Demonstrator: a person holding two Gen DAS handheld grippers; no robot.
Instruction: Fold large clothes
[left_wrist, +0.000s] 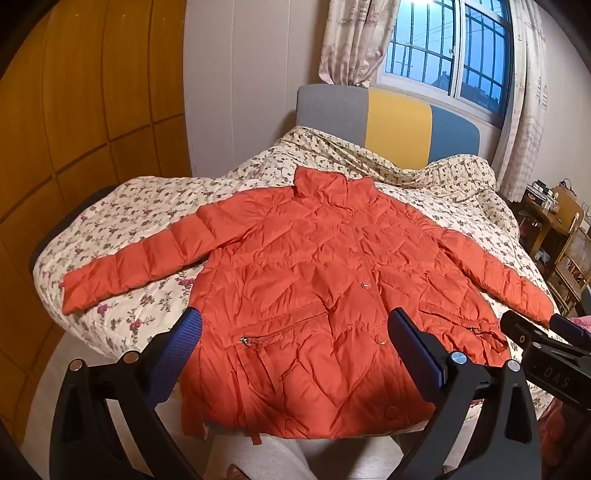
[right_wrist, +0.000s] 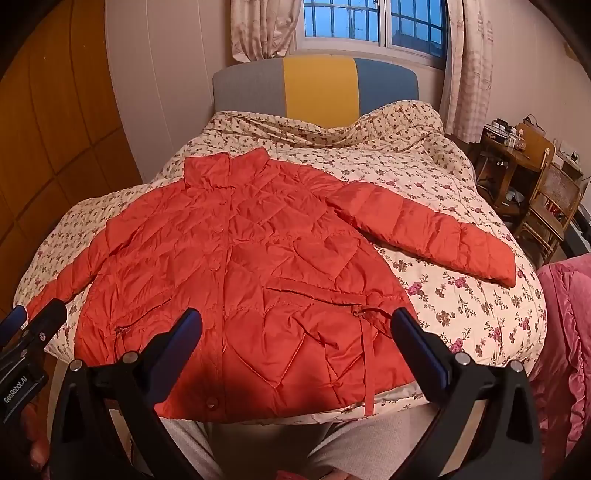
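Note:
An orange quilted jacket (left_wrist: 314, 280) lies face up and buttoned on a bed with a floral quilt (left_wrist: 122, 221), collar toward the headboard and both sleeves spread out. My left gripper (left_wrist: 295, 332) hovers above the jacket's hem, wide open, with nothing between its blue pads. In the right wrist view the same jacket (right_wrist: 251, 266) fills the middle and my right gripper (right_wrist: 297, 330) is likewise open above its lower hem, touching nothing. Each gripper shows at the edge of the other's view: the right gripper (left_wrist: 543, 339) and the left gripper (right_wrist: 29, 325).
A headboard (right_wrist: 317, 86) in grey, yellow and blue stands under a curtained window (right_wrist: 373, 22). Wooden wardrobe doors (left_wrist: 74, 110) line the left. A wooden desk and chair (right_wrist: 546, 192) sit at the right, and pink bedding (right_wrist: 569, 332) lies near the bed's right corner.

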